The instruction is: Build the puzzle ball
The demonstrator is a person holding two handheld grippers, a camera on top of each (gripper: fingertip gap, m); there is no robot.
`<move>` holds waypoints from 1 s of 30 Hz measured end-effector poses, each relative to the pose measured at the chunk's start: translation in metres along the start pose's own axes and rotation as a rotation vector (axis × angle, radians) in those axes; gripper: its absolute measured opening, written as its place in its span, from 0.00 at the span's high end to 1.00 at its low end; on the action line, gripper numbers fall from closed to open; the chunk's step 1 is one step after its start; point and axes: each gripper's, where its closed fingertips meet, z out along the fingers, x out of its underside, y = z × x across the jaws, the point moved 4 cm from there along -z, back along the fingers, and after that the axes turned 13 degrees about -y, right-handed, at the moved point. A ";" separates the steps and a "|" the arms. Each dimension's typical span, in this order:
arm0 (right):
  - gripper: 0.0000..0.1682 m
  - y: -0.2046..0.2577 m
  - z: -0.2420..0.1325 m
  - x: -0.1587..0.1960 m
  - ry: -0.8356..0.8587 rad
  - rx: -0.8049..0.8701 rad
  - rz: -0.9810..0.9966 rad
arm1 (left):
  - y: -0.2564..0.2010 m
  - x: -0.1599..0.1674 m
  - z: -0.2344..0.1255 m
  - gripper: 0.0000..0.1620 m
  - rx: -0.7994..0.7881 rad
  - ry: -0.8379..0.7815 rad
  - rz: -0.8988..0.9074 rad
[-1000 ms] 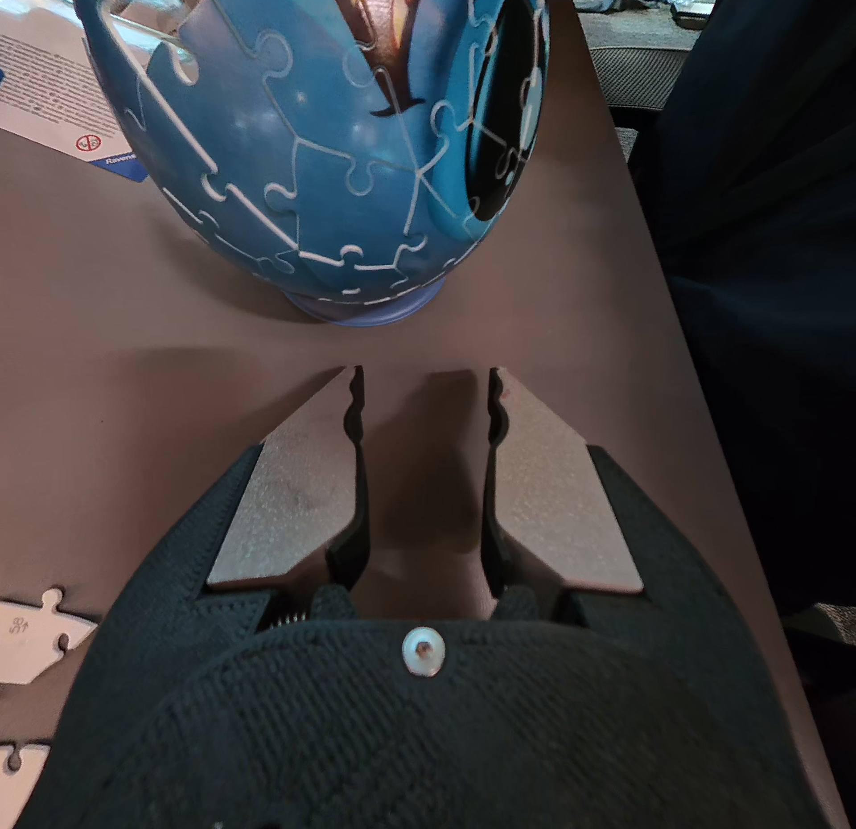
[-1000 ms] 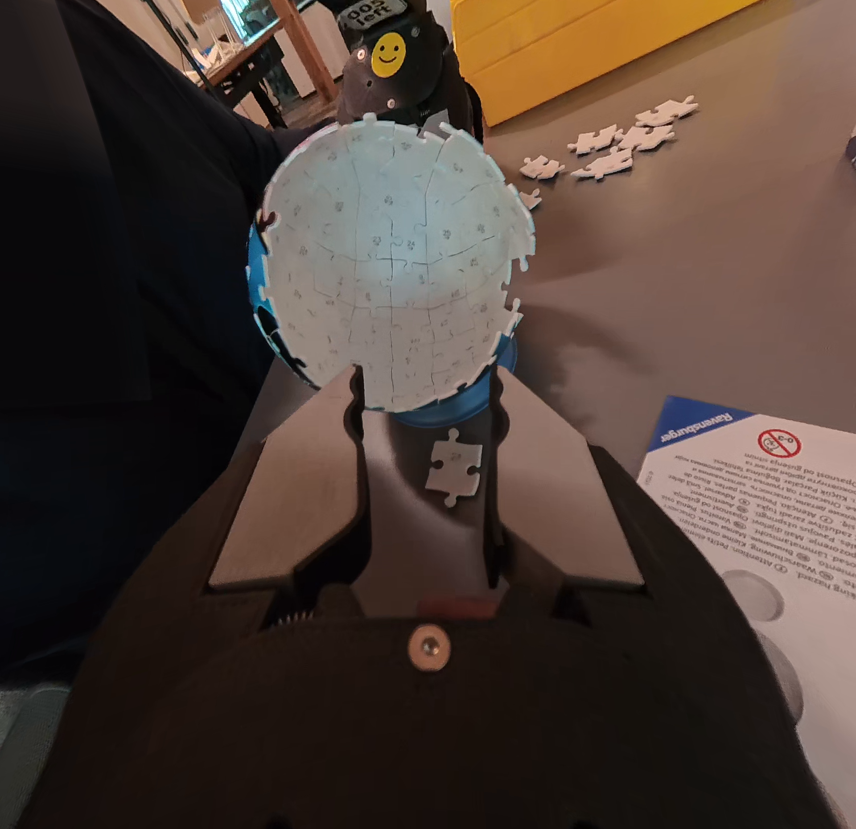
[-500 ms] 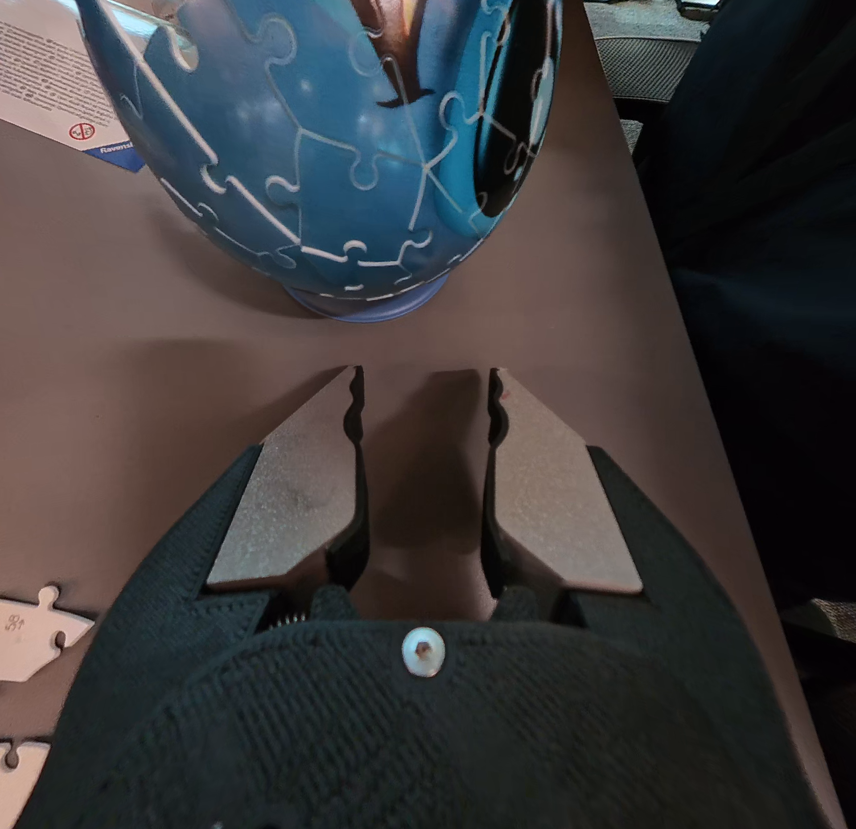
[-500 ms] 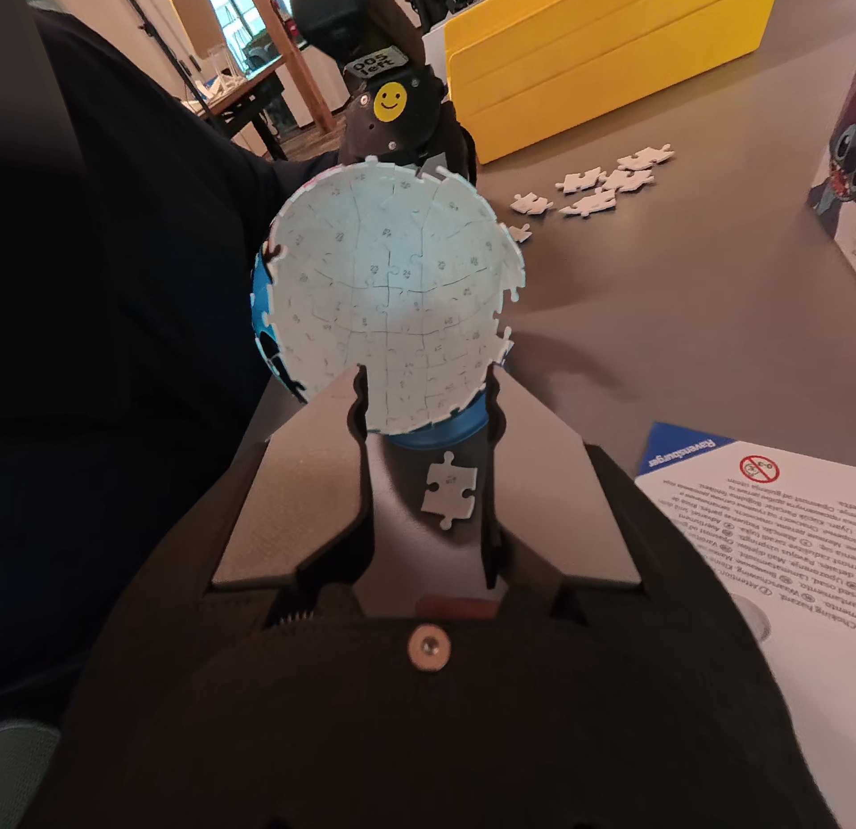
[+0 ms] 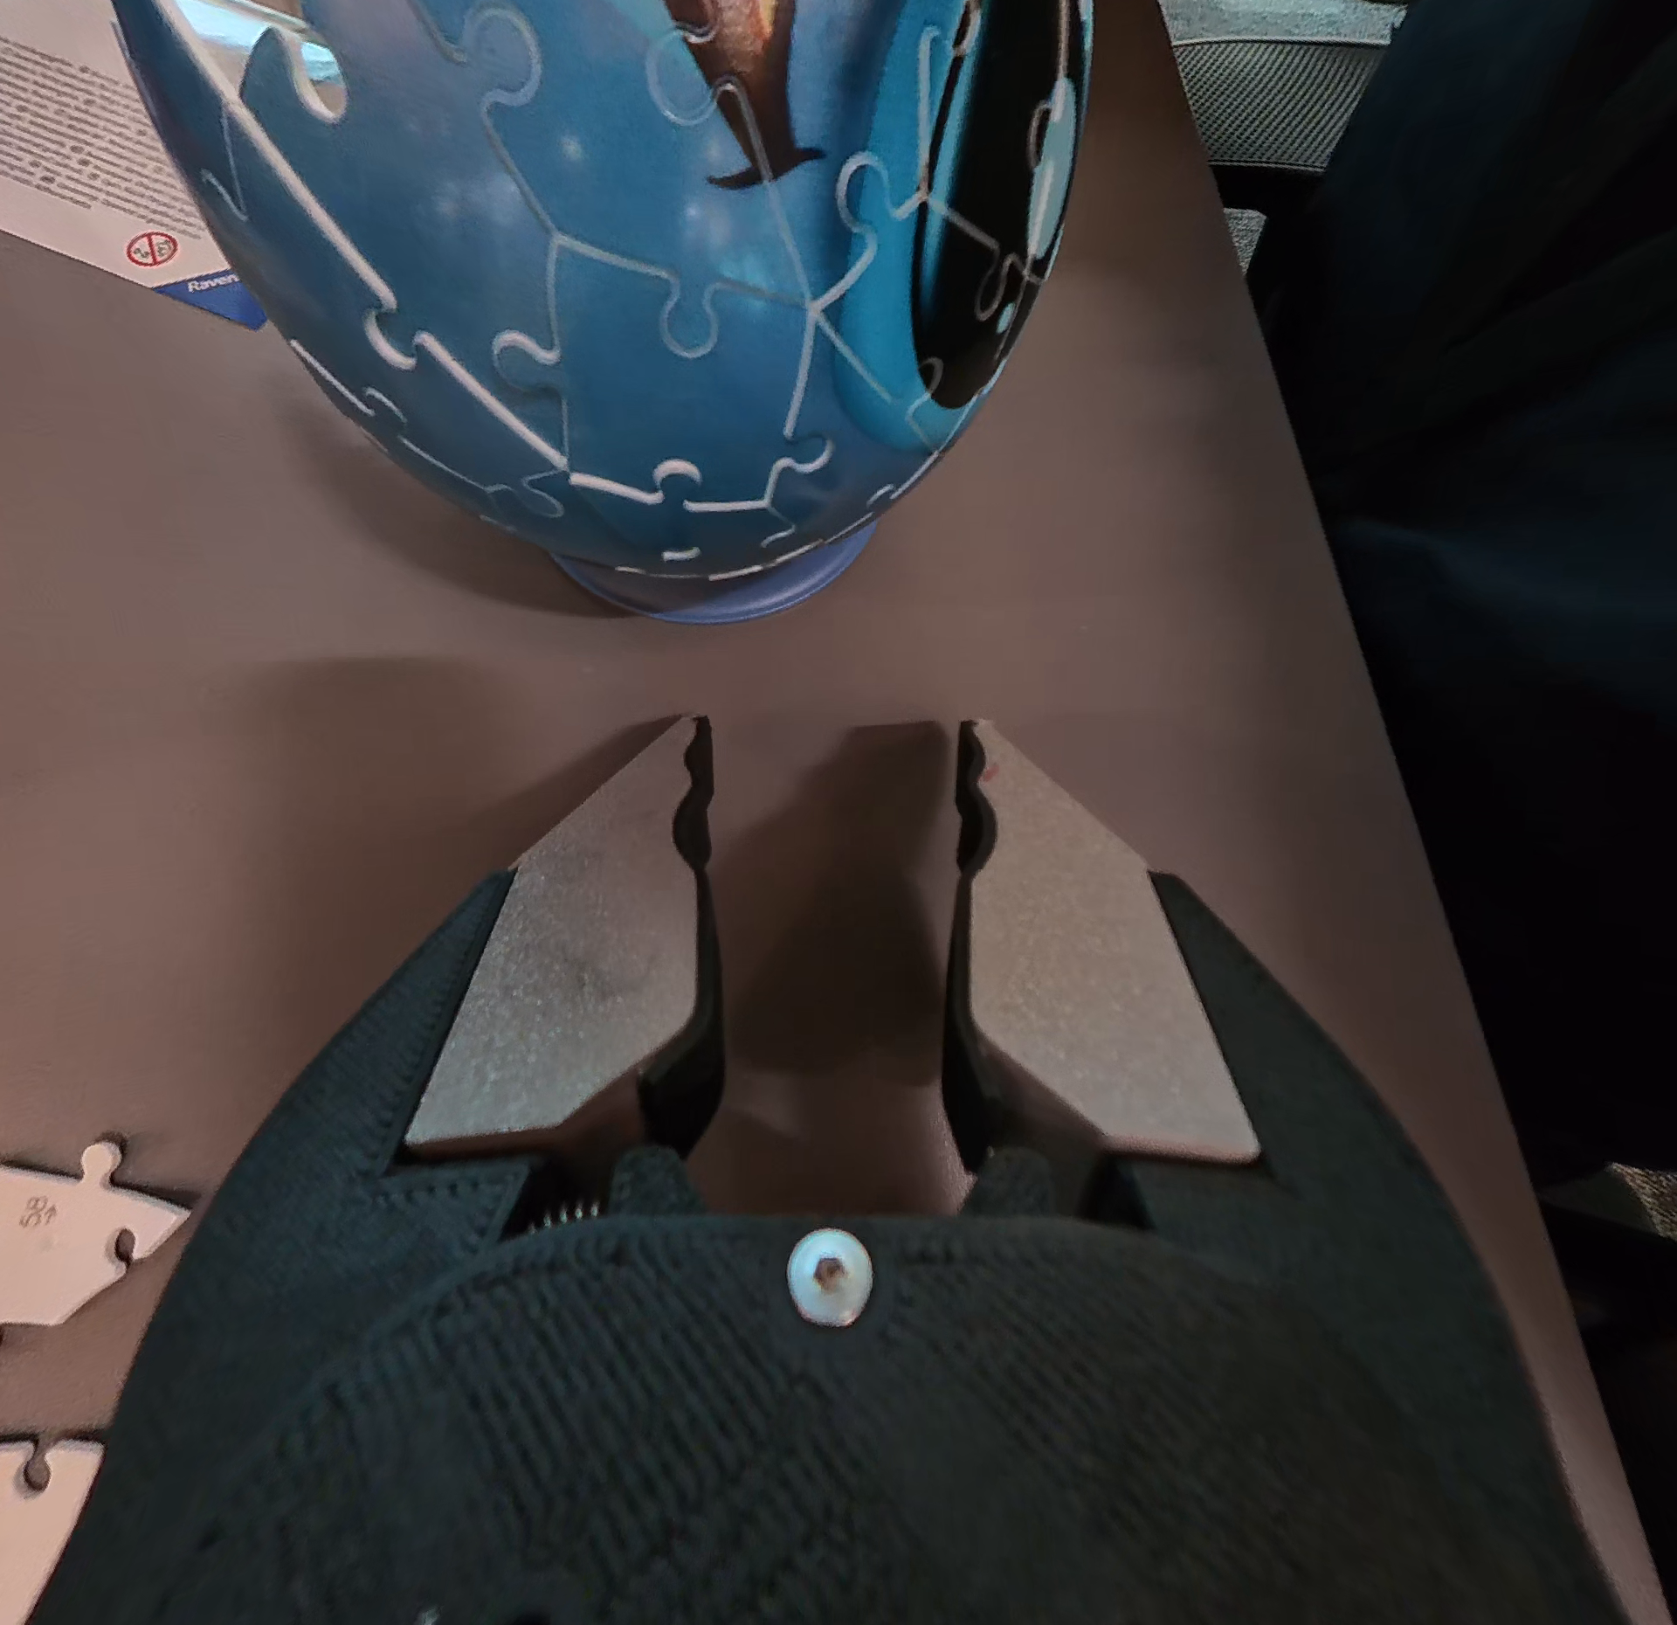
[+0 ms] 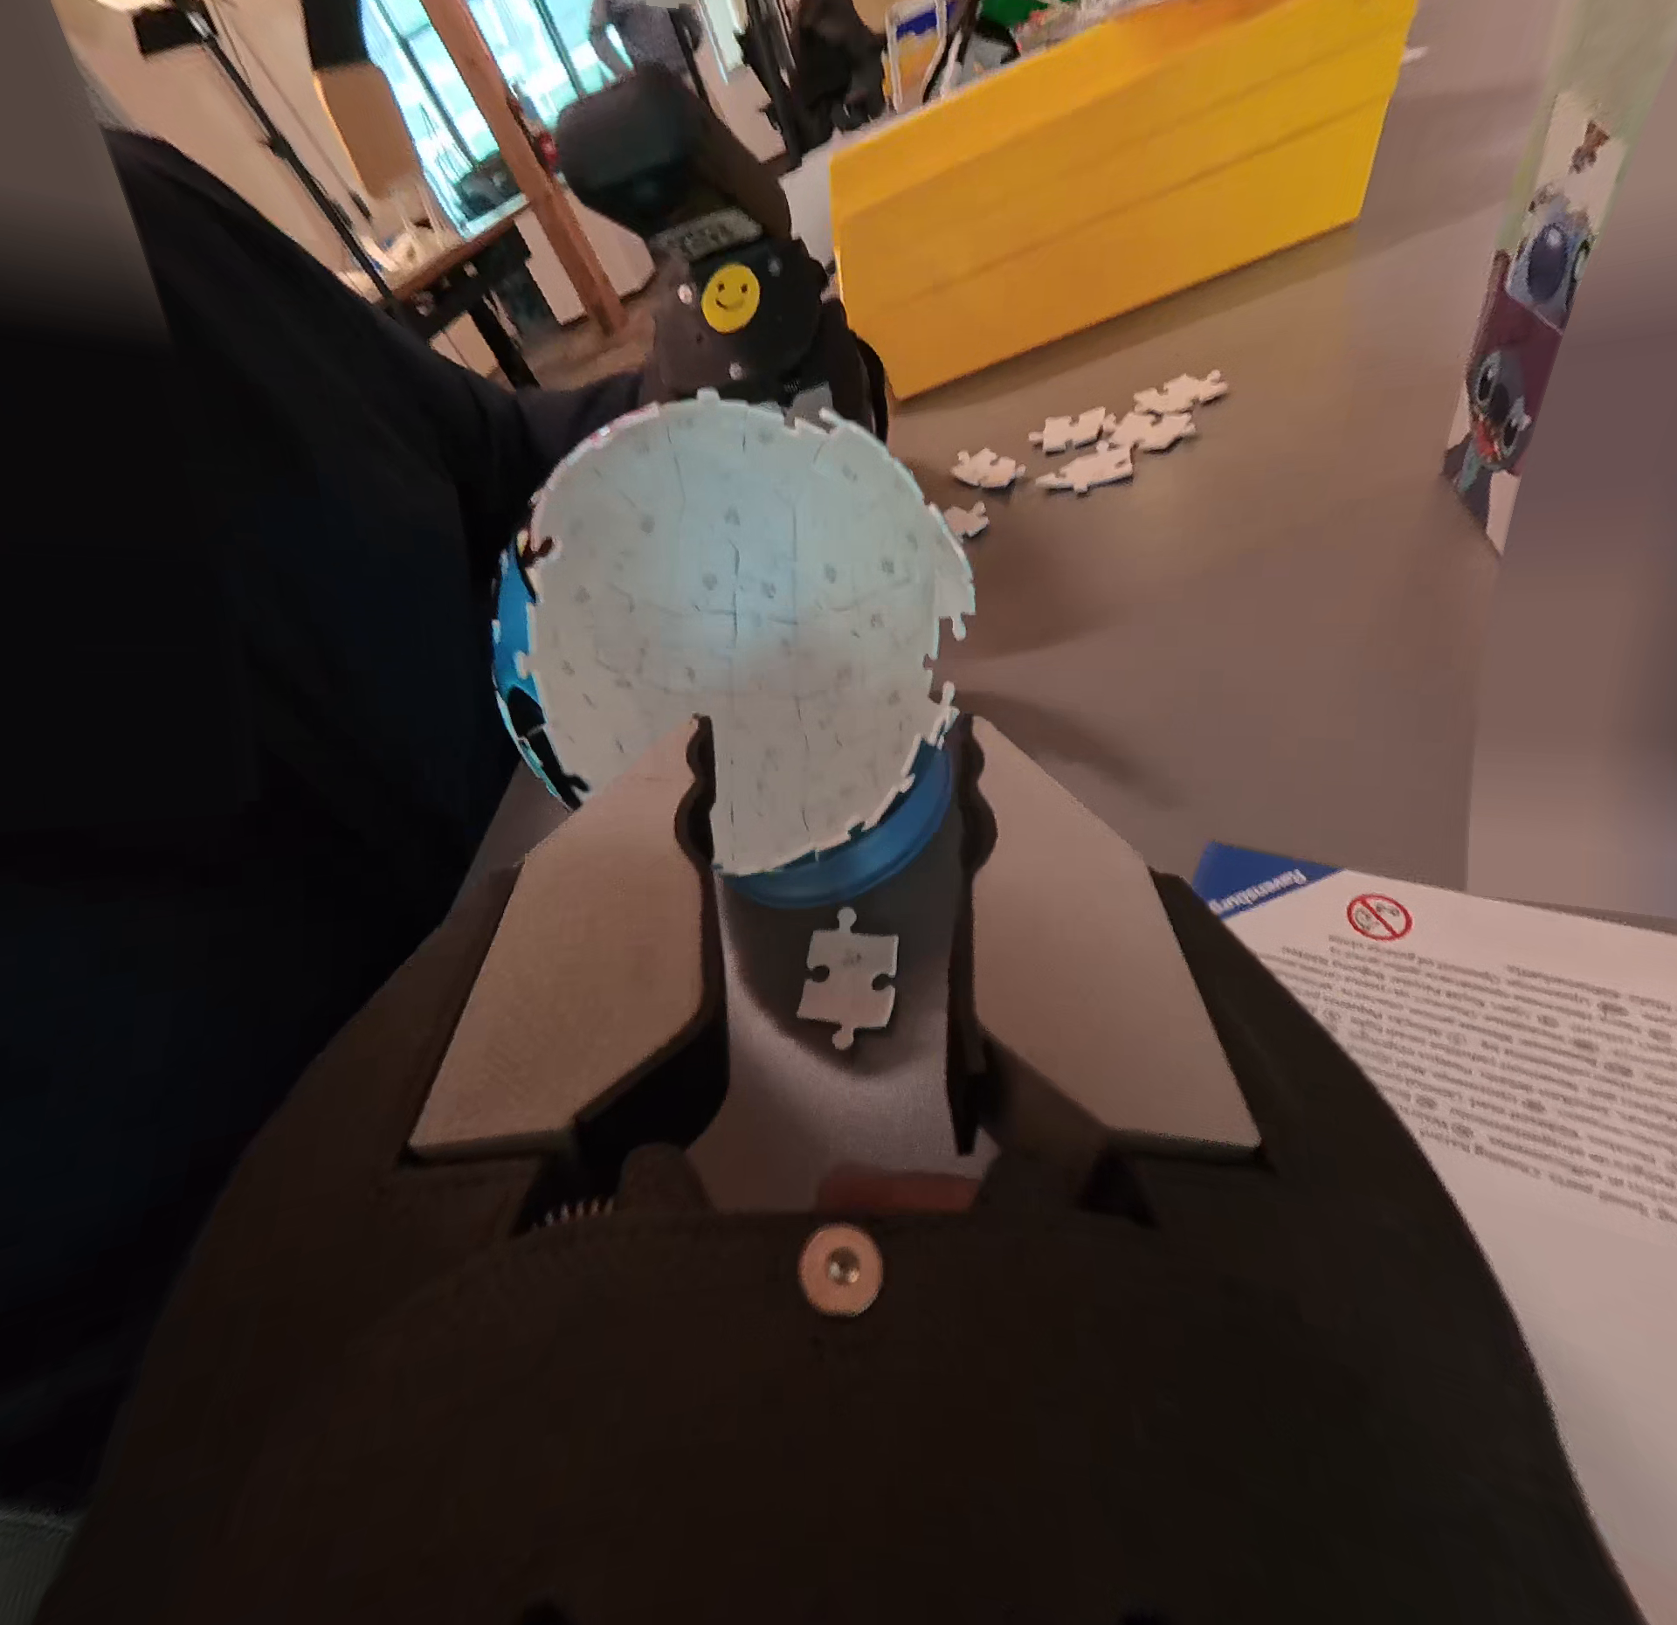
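I see both my left tool (image 5: 833, 737) and right tool (image 6: 835, 737) spread apart and empty, the half-built puzzle ball (image 5: 635, 247) on its blue stand (image 6: 853, 860) between them on the tabletop (image 5: 227, 674).

We see a brown table (image 5: 227, 674) underneath, its edge running toward one o'clock. At twelve o'clock sits a yellow bin (image 6: 1107, 184); at eleven, a wooden post (image 6: 508, 129), bright windows (image 6: 472, 66) and a side desk (image 6: 463, 261).
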 end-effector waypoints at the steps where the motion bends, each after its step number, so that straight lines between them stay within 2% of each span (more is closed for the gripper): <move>1: 0.70 0.001 0.001 0.000 -0.005 -0.014 0.010 | 0.000 0.000 0.000 0.68 0.000 0.003 0.001; 18: 0.66 -0.006 0.025 0.015 0.151 -0.159 0.035 | -0.001 0.001 0.001 0.68 0.012 0.007 -0.002; 30: 0.66 -0.001 0.012 0.021 0.188 -0.174 0.048 | -0.001 0.003 0.000 0.68 0.012 0.018 -0.005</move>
